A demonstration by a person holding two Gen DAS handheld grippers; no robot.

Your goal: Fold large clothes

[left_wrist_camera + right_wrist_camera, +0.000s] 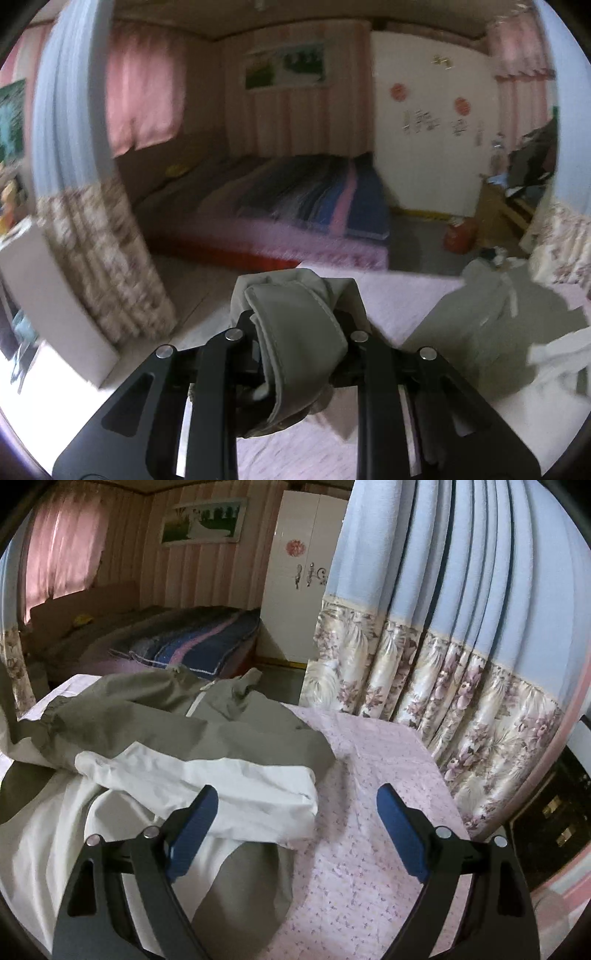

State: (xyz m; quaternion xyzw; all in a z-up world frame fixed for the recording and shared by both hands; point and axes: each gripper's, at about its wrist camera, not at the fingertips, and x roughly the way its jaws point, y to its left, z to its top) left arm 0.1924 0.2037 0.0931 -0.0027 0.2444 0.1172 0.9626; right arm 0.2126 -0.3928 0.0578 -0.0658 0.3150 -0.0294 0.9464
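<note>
Bunched grey cuff [295, 332] is what my left gripper [299, 332] is pinching, held up off the pink sheet [369, 812]. Right gripper [295, 812] is spread wide with nothing in it, hovering by the jacket [184, 738] heaped on the bed. Worry: that thick wad slips out, or dragging it twists the whole heap

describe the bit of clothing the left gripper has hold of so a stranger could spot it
On the pink floral sheet lies a grey and white jacket. The left gripper is shut on its cuff, a grey stitched band. Unlike the rest, it is lifted off the sheet.
</note>
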